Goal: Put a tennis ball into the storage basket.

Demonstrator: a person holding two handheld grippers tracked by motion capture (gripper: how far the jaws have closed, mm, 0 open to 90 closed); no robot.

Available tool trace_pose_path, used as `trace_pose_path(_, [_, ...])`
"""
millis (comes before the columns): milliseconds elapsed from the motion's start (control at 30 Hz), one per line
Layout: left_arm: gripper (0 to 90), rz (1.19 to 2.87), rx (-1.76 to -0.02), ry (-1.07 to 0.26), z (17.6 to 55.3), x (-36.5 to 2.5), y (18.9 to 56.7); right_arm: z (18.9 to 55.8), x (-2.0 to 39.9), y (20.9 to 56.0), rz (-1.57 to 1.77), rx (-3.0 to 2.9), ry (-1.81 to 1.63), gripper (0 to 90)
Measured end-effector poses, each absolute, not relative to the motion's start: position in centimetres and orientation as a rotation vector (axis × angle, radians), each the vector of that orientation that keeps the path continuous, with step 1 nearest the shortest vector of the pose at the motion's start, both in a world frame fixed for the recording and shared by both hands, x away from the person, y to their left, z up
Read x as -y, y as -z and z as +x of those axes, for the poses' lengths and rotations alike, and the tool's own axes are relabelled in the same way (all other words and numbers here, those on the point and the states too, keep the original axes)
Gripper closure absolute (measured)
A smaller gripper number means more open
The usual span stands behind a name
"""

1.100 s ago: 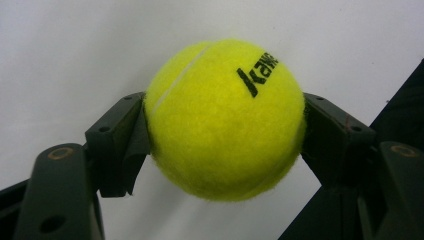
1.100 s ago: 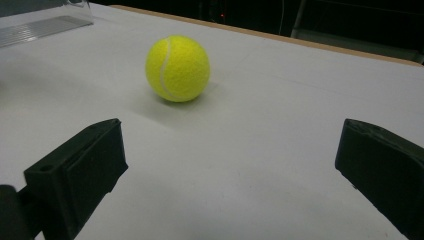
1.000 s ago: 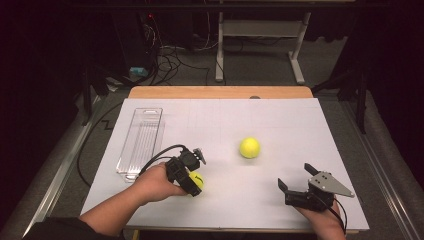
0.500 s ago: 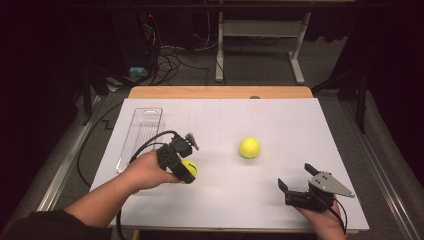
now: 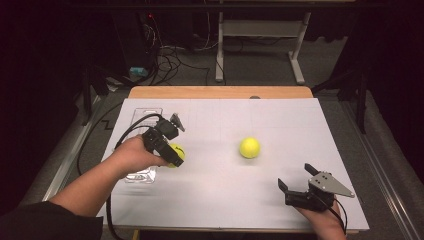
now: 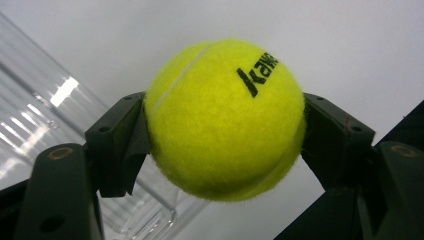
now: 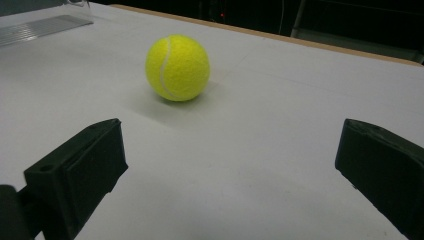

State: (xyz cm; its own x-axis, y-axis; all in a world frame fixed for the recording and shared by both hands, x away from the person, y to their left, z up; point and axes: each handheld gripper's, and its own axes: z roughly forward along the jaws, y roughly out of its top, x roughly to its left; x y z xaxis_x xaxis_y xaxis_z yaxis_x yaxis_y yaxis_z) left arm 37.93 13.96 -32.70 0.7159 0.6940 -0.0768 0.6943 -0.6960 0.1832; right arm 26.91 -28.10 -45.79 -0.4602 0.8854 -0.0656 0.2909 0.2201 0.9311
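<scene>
Held ball [image 6: 222, 117]: a yellow tennis ball, clamped at its widest part between both jaws of the left hand-held gripper [image 5: 167, 147], off the white worktop [image 5: 220, 190] at its left side.
Tray [image 5: 142, 142]: a long clear plastic tray just left of the held ball; in the left gripper view its ribbed wall [image 6: 45, 125] lies beside and below the ball.
Second ball [image 5: 249, 147]: loose on the worktop near the middle, well apart from both grippers.
Right hand-held gripper [image 5: 300, 185]: jaws spread wide and empty, low at the near right edge, facing the second ball [image 7: 177, 67].
Step in hand: judged to be carrying the held ball over to the tray.
Doing it well: keep the squeeze steady, centre the ball over the tray's opening, lower it inside the walls, then release so it cannot roll off.
</scene>
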Motion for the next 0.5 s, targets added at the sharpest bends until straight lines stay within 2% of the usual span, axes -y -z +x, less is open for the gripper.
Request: trace_pose_path(500, [26.5, 2.668, -1.254, -0.023, 40.5, -17.3, 31.3, 26.9, 28.1, 45.8, 1.09, -1.883, -1.235, 0.1])
